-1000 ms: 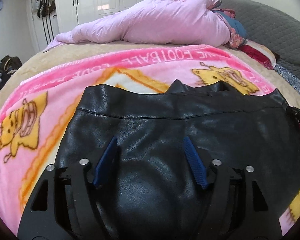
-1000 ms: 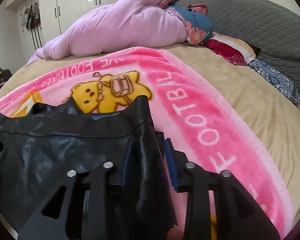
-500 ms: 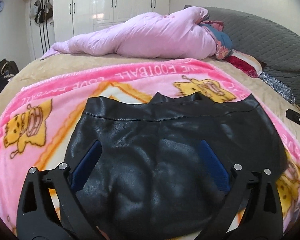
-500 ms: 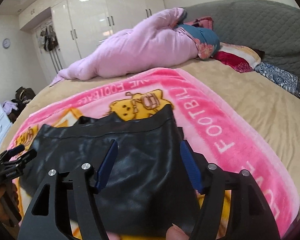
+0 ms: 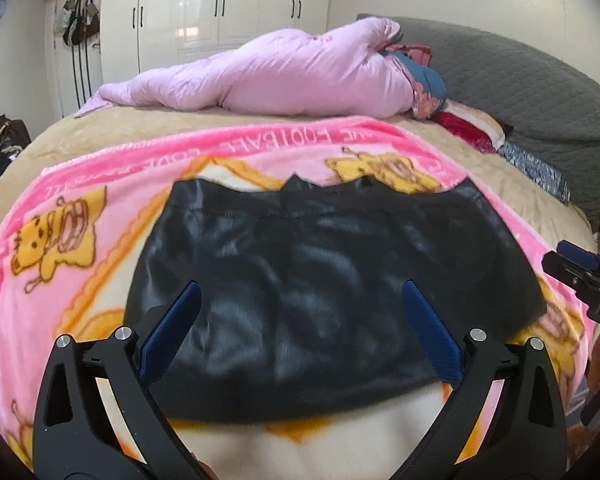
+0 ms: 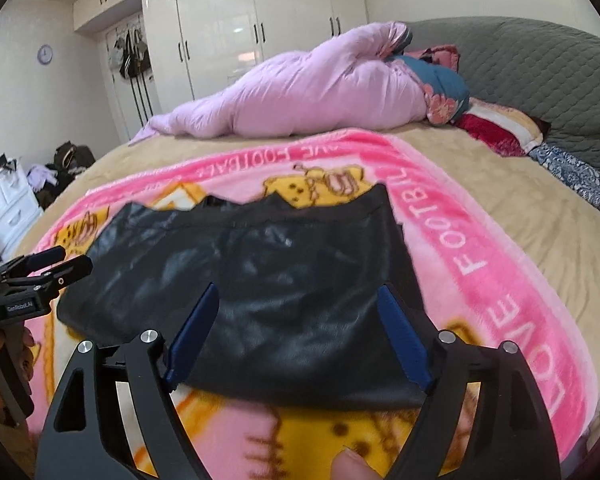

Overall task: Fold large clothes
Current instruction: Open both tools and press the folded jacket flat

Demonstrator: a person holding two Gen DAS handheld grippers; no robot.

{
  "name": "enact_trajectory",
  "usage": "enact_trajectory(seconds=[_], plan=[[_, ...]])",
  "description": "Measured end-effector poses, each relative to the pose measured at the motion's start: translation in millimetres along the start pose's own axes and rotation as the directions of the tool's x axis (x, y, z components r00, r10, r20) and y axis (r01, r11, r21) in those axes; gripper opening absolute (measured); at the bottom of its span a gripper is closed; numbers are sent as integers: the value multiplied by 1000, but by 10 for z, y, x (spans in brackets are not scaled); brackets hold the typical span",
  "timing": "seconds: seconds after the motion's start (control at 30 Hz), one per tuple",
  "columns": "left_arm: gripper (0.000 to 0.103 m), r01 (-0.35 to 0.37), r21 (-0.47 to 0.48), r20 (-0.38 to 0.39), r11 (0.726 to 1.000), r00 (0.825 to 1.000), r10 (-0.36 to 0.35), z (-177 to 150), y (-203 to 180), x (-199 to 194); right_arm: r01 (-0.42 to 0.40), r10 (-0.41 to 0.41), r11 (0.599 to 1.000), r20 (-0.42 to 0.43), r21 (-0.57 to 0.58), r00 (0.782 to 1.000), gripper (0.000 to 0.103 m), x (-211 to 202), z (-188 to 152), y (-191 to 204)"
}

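1 black garment [image 5: 320, 276], 1 pink blanket [image 5: 60, 264], 1 lilac duvet [image 5: 284, 76], 2 claws [image 5: 300, 332] [image 6: 298, 336]

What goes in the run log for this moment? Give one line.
left gripper: open, empty | right gripper: open, empty | black leather garment: folded, flat on pink blanket | neither gripper touching it

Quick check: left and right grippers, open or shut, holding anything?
Left gripper: open, empty, above the black leather garment.
Right gripper: open, empty.
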State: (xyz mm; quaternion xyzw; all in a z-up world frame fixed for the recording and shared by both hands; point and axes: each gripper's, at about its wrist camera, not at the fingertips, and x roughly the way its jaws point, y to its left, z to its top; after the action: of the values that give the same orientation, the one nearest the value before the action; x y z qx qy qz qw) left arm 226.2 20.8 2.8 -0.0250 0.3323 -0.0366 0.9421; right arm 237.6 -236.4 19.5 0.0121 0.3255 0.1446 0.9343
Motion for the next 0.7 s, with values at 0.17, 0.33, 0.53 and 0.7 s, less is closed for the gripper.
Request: enact_trajectory(seconds=[0.17,0.33,0.53,0.7], plan=[[93,-32,-16,-76,999,997,31,-257,86,150,-30,31,999,-82,16,996,80,192,-155,39],[93,-48,-44,-137,998,990,42,-503,230,353,-4,9,1000,-199,27,980,78,456,-307,54],[93,-37,-39,-120,999,992,32,-512,219,309,39,-37,999,-262,1,964,77,632,-414,90],[93,-57,-69,-70,996,996,53,-469,311,101,-32,36,999,-163,31,986,77,384,-273,217]])
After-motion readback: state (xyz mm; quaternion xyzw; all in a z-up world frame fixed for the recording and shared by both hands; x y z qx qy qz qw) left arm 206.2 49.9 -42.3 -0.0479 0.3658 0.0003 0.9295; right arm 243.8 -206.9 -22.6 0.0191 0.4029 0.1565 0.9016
